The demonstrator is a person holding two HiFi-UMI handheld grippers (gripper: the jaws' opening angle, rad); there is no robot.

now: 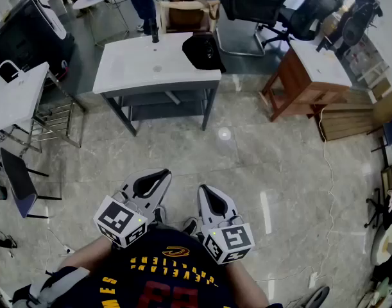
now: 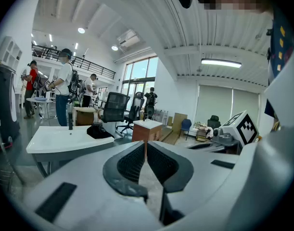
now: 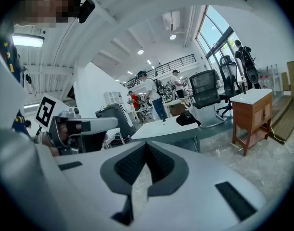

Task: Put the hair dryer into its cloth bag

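Observation:
A black, soft-looking bundle (image 1: pixel 204 51) lies at the far right corner of a white table (image 1: pixel 138 66); I cannot tell whether it is the cloth bag, the hair dryer or both. It also shows in the left gripper view as the black bundle (image 2: pixel 99 131) and in the right gripper view as the black bundle (image 3: pixel 187 118). A small dark upright object (image 1: pixel 155 36) stands at the table's far edge. My left gripper (image 1: pixel 162 174) and right gripper (image 1: pixel 204 190) are held side by side close to my body, over the floor and well short of the table. Both are shut and empty, as the left gripper (image 2: pixel 146 143) and right gripper (image 3: pixel 146 144) show.
A wooden cabinet (image 1: pixel 305 76) stands right of the table, with office chairs (image 1: pixel 256 5) behind it. A second white table (image 1: pixel 16 95) and a dark folding chair (image 1: pixel 19 185) are at the left. A white cable (image 1: pixel 327 172) trails over the marble floor. Several people stand in the background.

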